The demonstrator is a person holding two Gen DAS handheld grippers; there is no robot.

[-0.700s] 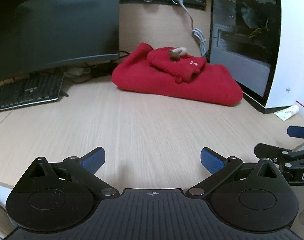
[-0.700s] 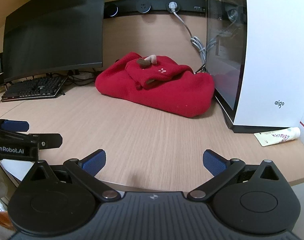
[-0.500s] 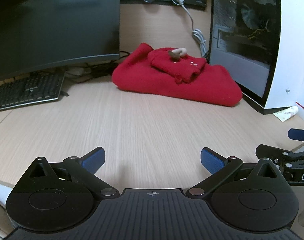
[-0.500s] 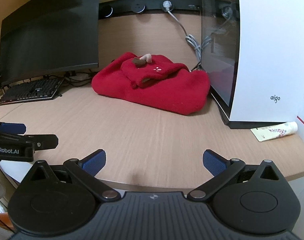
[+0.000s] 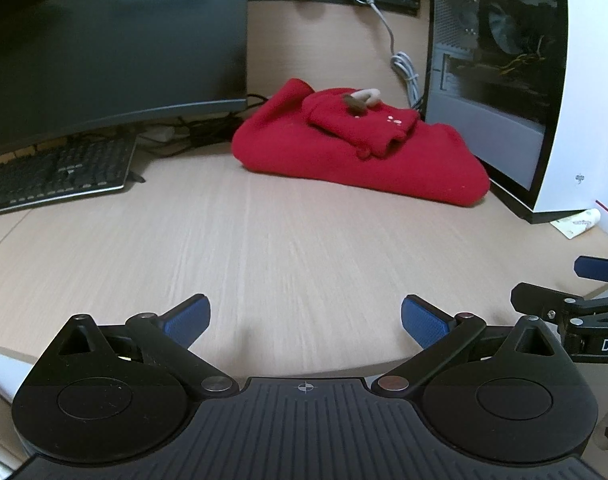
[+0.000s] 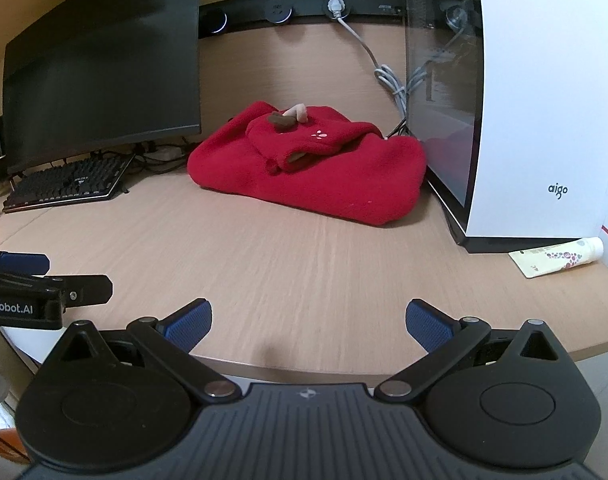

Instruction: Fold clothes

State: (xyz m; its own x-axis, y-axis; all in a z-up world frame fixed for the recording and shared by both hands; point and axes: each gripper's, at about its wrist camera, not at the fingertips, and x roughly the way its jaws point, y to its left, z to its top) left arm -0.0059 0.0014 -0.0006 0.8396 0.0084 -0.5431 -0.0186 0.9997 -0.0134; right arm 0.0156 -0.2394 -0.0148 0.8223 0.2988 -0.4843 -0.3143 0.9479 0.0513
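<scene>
A red fleece garment (image 5: 356,152) (image 6: 312,172) lies folded in a thick bundle at the back of the wooden desk, its hood on top with a small brown and pink decoration. My left gripper (image 5: 305,322) hovers over the desk's front edge, open, nothing between its blue pads. My right gripper (image 6: 308,326) sits level with it, also open and empty. Each gripper shows at the edge of the other's view: the right gripper (image 5: 576,304) at the far right, the left gripper (image 6: 35,284) at the far left. Both are well short of the garment.
A dark monitor (image 6: 99,72) and a black keyboard (image 6: 67,186) stand at the back left. A white computer case (image 6: 524,100) with a glass side stands right of the garment, a white tube (image 6: 556,258) in front of it. A grey cable (image 6: 388,76) hangs behind.
The right wrist view has shifted so the garment sits a little lower and more central. The left gripper has hardly moved. Both grippers stay wide open.
</scene>
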